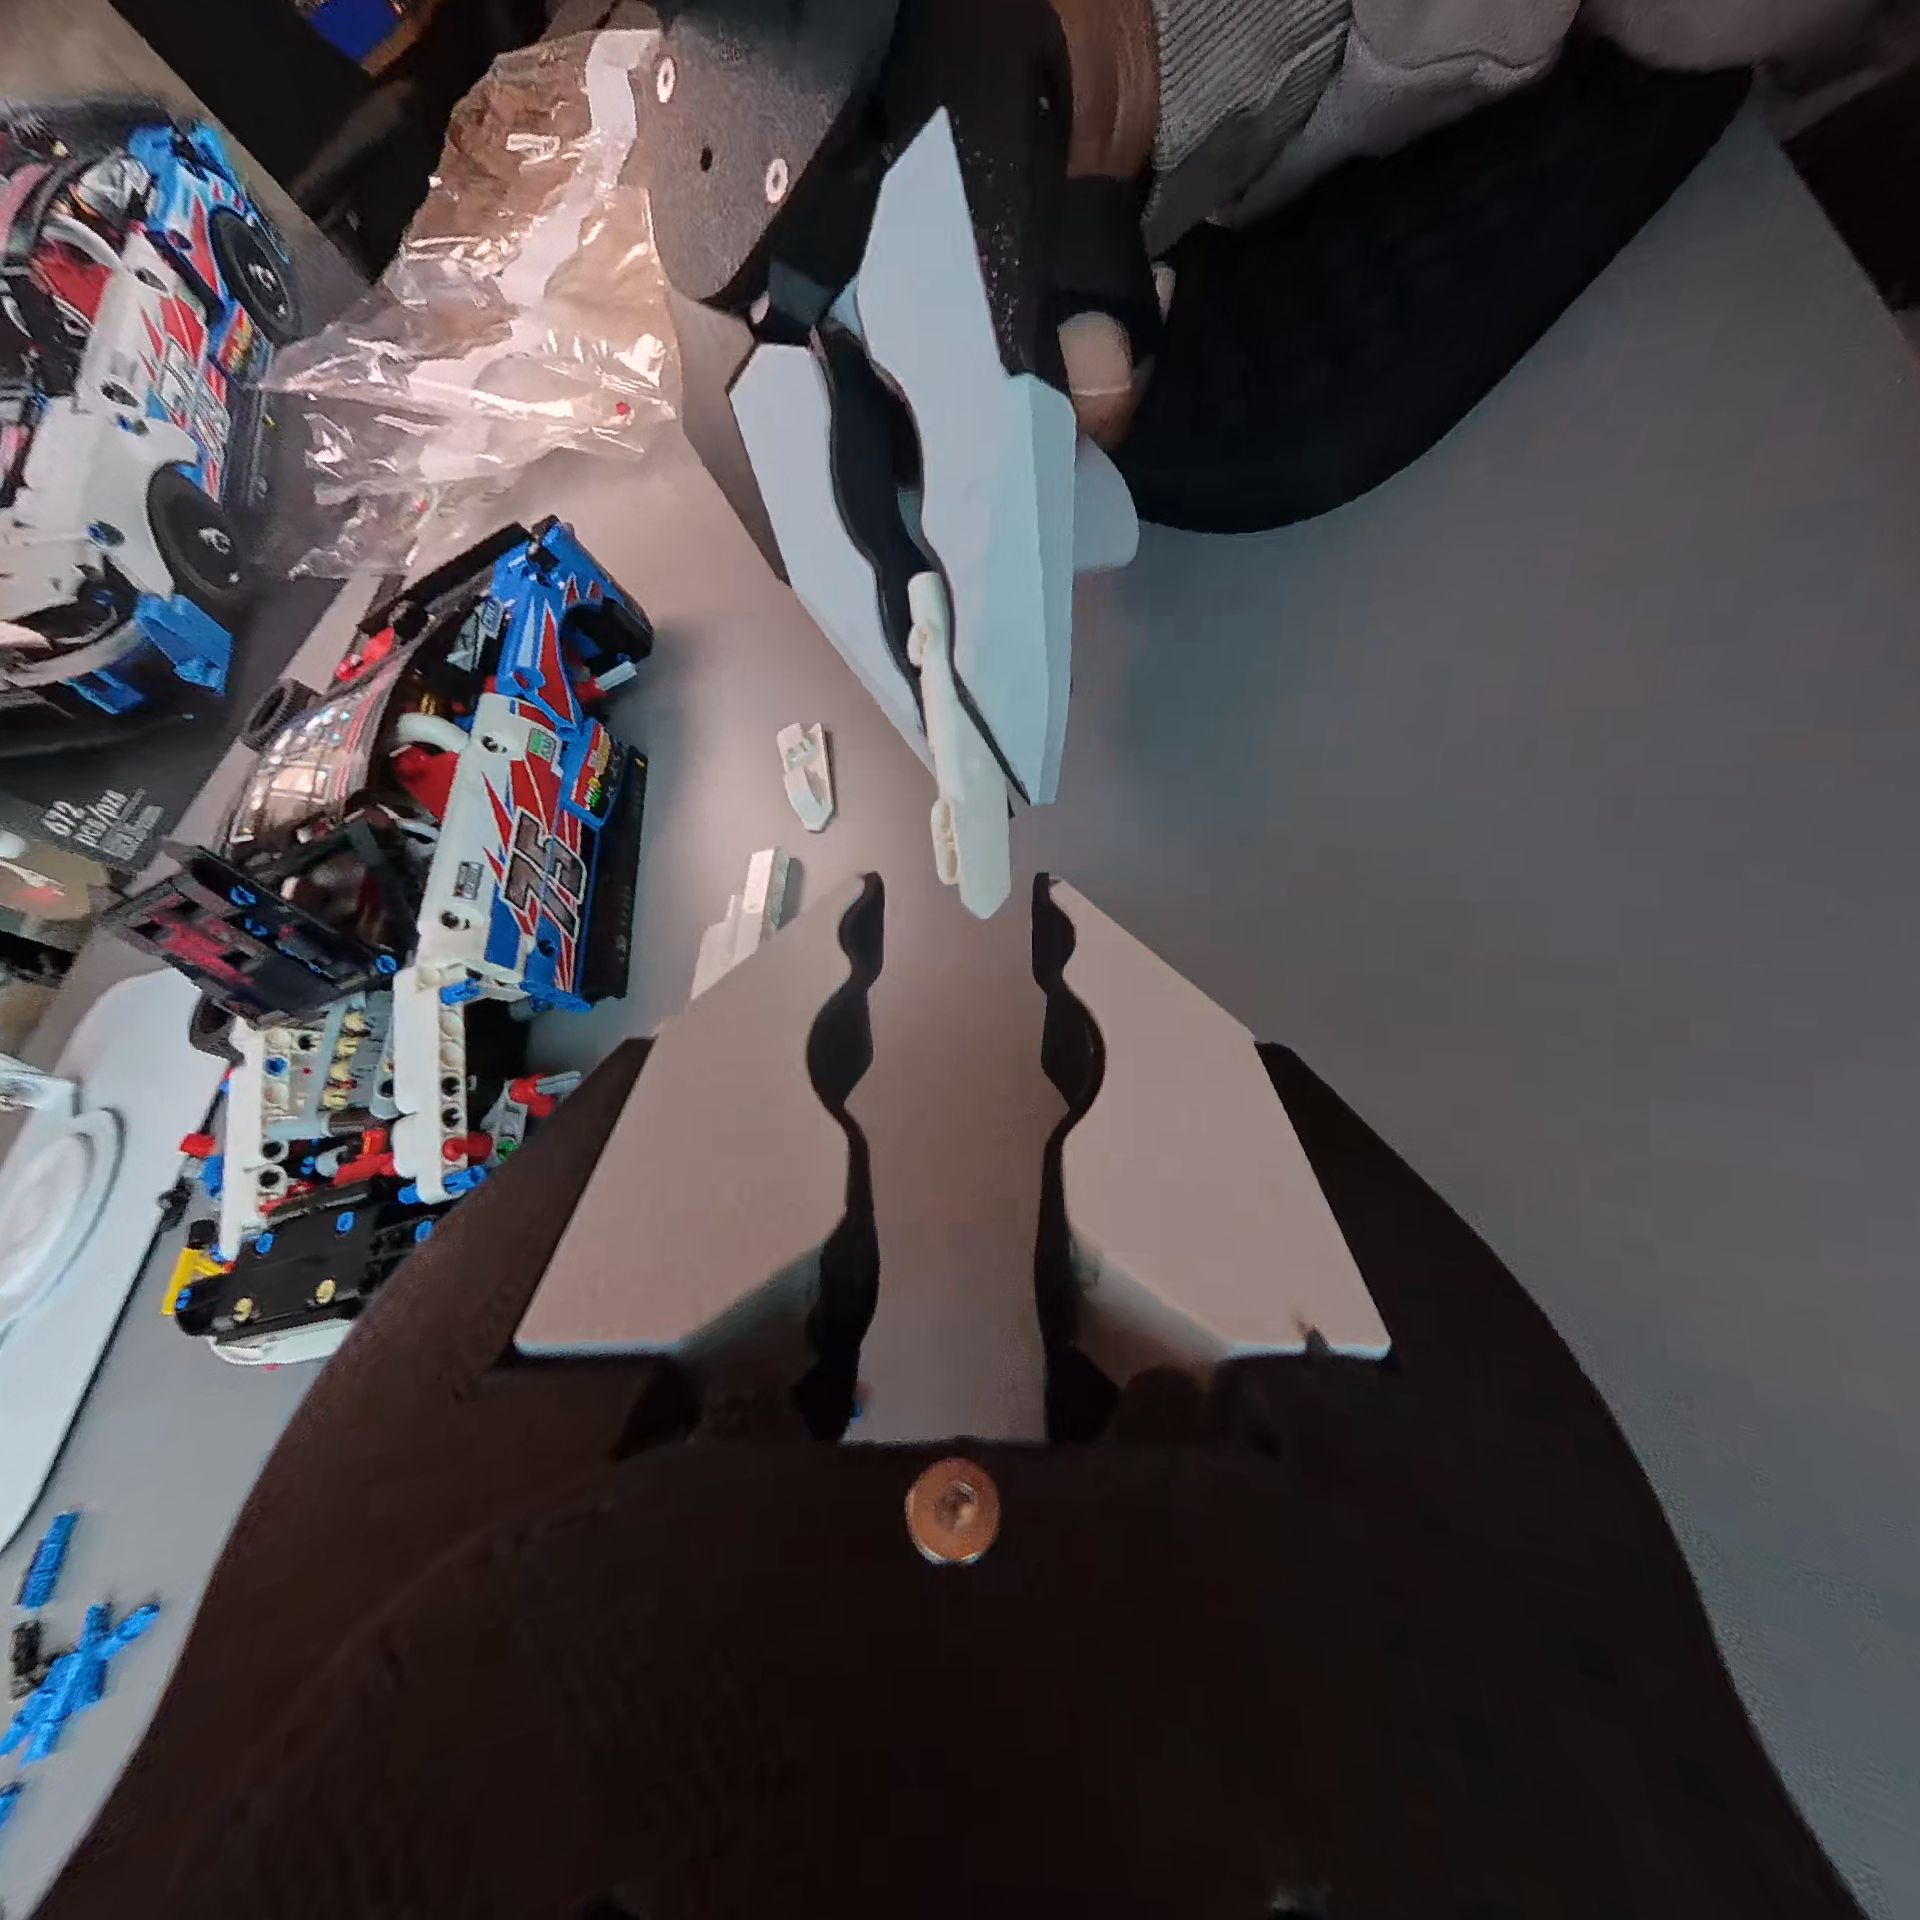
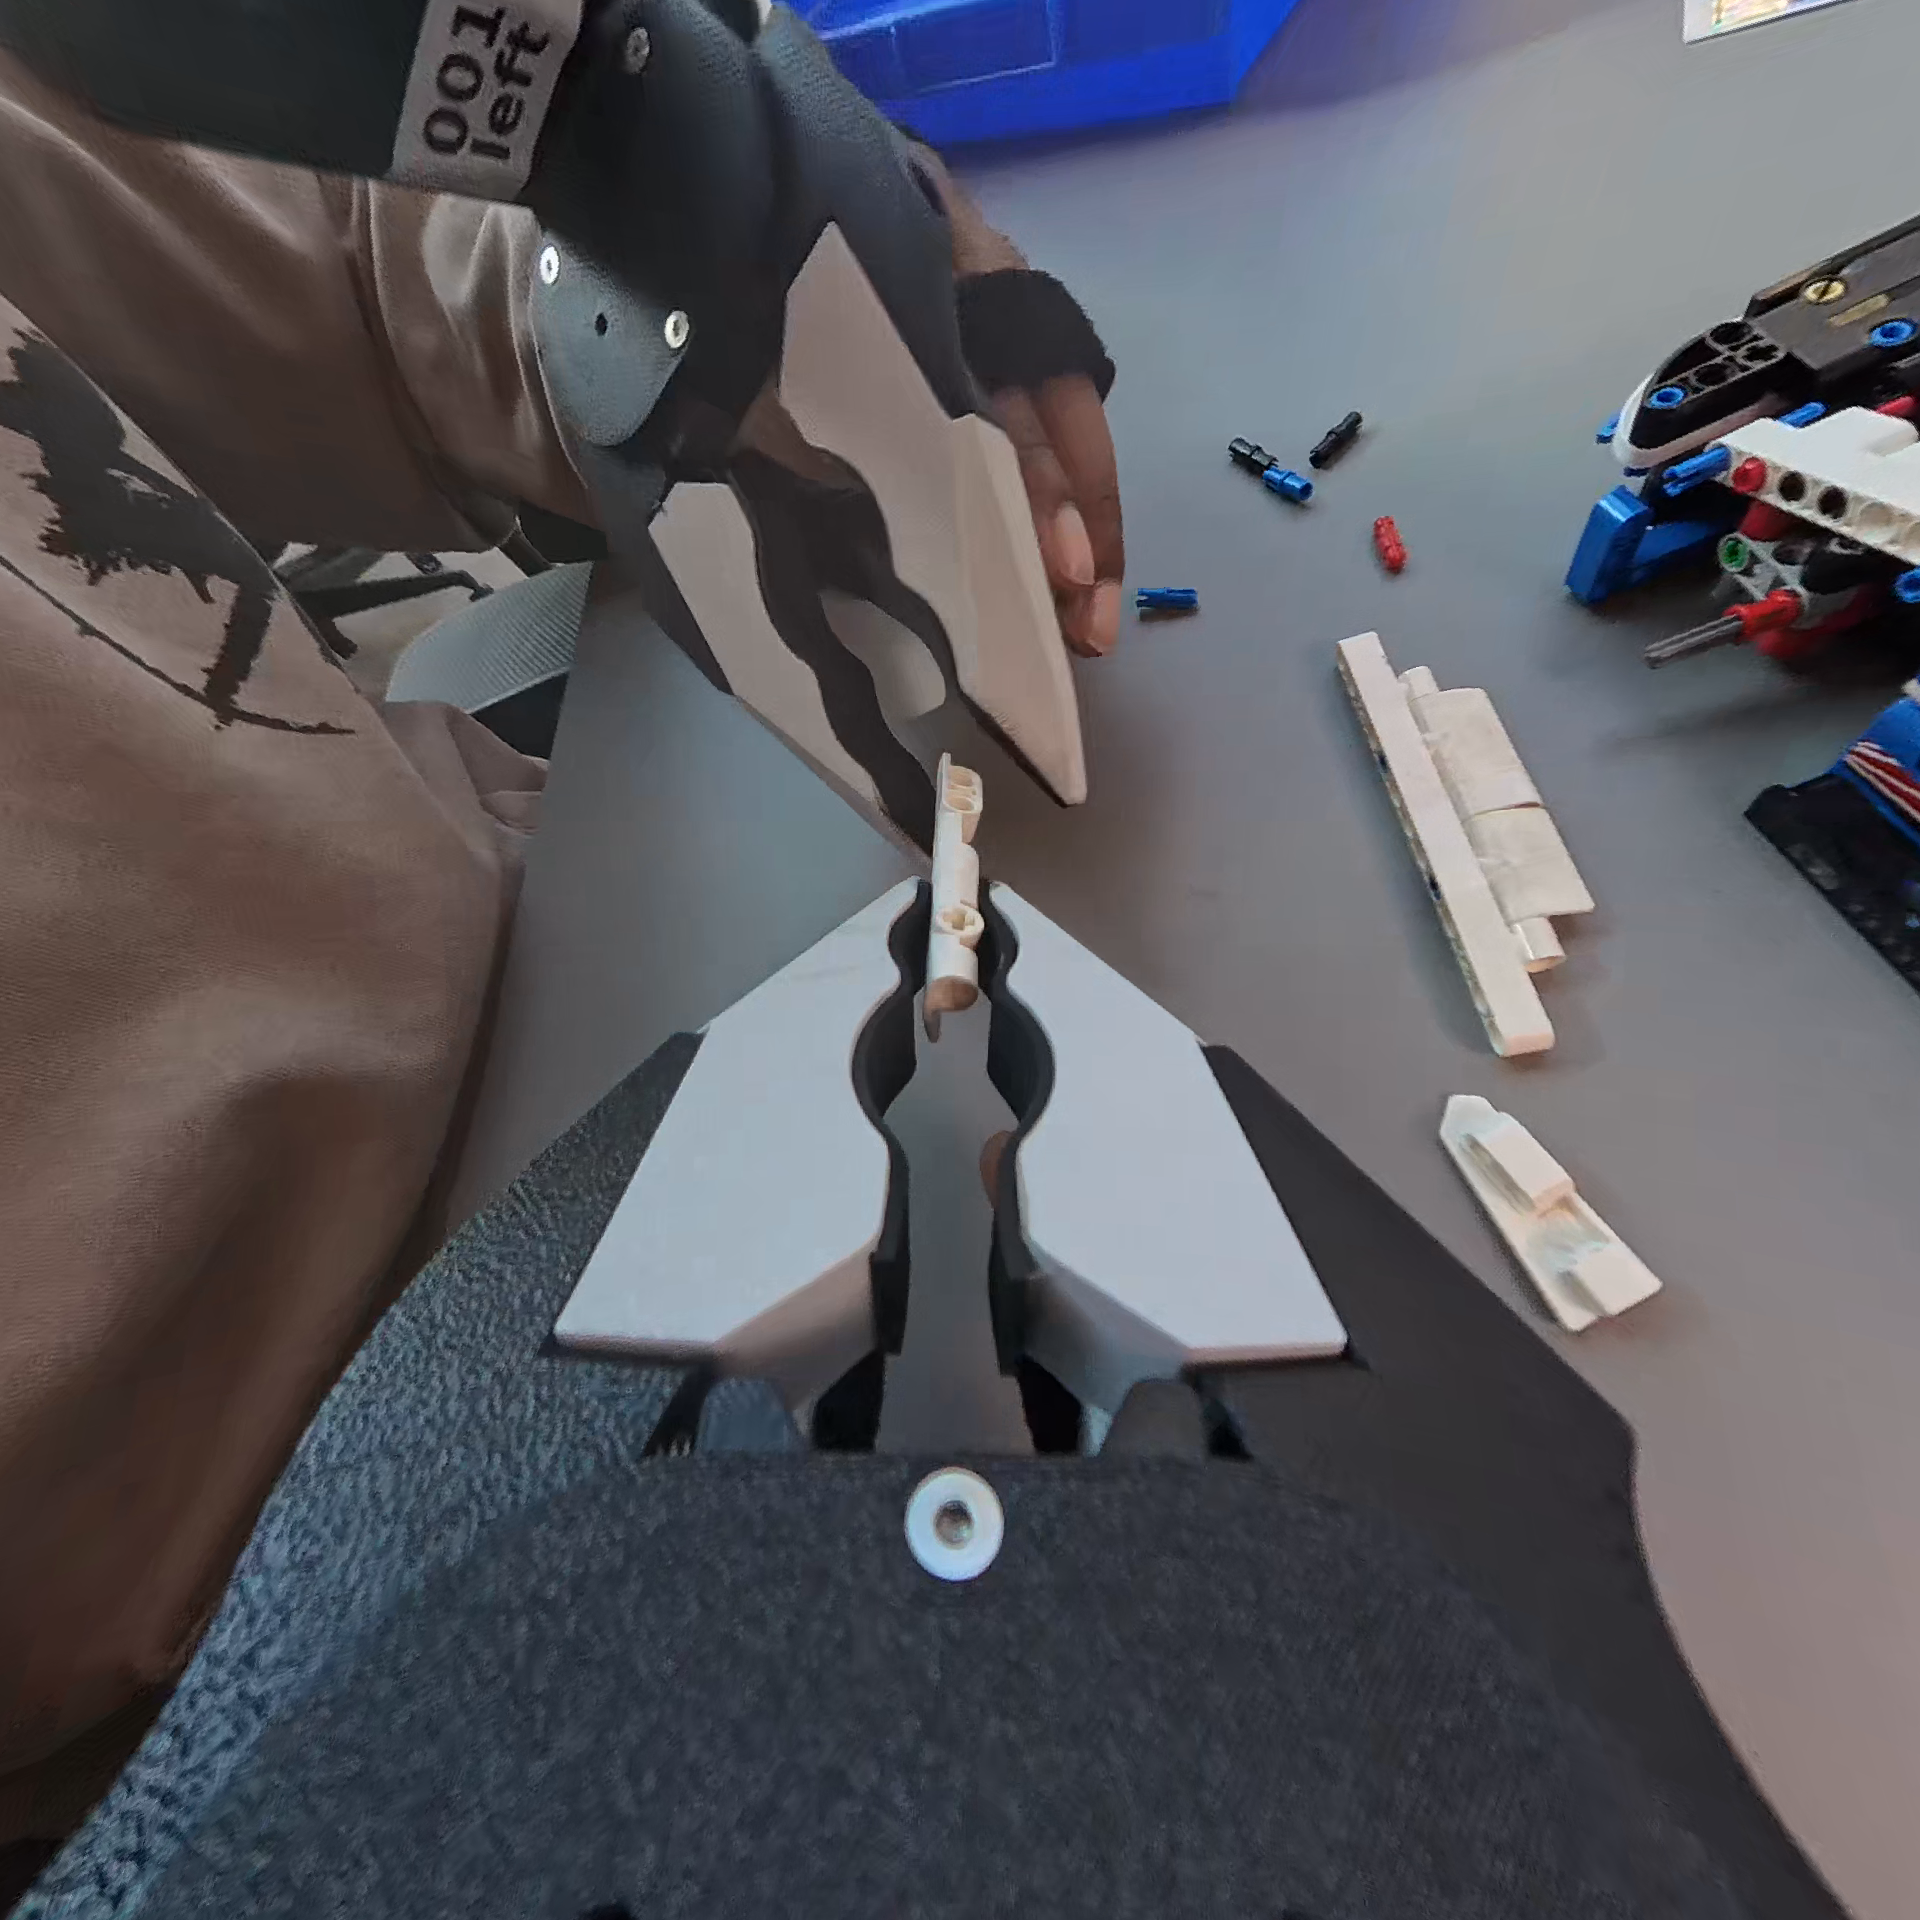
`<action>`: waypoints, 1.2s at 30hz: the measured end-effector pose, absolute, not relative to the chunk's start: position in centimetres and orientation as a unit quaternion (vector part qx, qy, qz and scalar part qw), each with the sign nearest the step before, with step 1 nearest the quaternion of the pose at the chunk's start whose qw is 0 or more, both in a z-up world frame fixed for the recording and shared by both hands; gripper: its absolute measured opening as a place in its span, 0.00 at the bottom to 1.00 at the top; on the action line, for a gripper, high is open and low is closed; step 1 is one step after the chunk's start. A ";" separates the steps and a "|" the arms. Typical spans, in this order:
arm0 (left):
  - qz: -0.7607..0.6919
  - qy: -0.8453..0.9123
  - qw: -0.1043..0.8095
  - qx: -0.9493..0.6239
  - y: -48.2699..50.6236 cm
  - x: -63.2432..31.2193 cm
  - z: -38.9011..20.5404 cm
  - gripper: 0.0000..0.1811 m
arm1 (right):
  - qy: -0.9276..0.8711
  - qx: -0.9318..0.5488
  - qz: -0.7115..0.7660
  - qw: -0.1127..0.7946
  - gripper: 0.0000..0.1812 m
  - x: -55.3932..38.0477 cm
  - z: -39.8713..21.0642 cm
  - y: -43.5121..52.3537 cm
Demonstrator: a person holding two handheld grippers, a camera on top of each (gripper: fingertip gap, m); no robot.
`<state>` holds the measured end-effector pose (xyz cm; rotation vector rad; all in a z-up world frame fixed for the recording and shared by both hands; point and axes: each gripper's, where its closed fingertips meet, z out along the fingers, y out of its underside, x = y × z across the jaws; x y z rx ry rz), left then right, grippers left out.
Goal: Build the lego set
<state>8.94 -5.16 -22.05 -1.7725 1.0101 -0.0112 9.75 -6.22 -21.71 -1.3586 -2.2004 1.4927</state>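
table [image 1: 1455, 831] grey, parts scattered; right claw [image 2: 951, 914] grips white piece [image 2: 954, 904]; left claw [image 1: 956, 894] open.

You are at a grey worktable [image 2: 1351, 260], a hobby or lab bench: left of your left tongs [image 1: 954, 883] sit a half-built car [image 1: 457, 883], its box [image 1: 114, 416] and a torn bag [image 1: 499, 312]; a blue bin [image 2: 1039, 62] stands beyond your right tongs [image 2: 954, 894].

I see a white lego piece [image 2: 954, 914] in pale grey fingers [image 2: 758, 1174] with black pads, dark grey table [image 2: 1299, 260], blue, white and red striped car [image 1: 499, 831], brown sleeve [image 2: 208, 831] with black print
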 end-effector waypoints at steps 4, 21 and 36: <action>0.039 0.440 0.524 -0.728 -5.1 9.1 -21.9 0.06 | -0.723 -0.477 0.497 0.058 0.02 9.5 -22.2 -6.1; -0.234 0.350 0.370 -0.828 -8.4 8.7 -24.8 0.06 | -0.853 -0.290 0.361 0.242 0.18 9.9 -23.8 -6.8; -0.107 0.392 0.412 -0.815 -6.8 8.2 -25.3 0.07 | -0.836 -0.361 0.357 0.208 0.07 9.5 -24.4 -5.7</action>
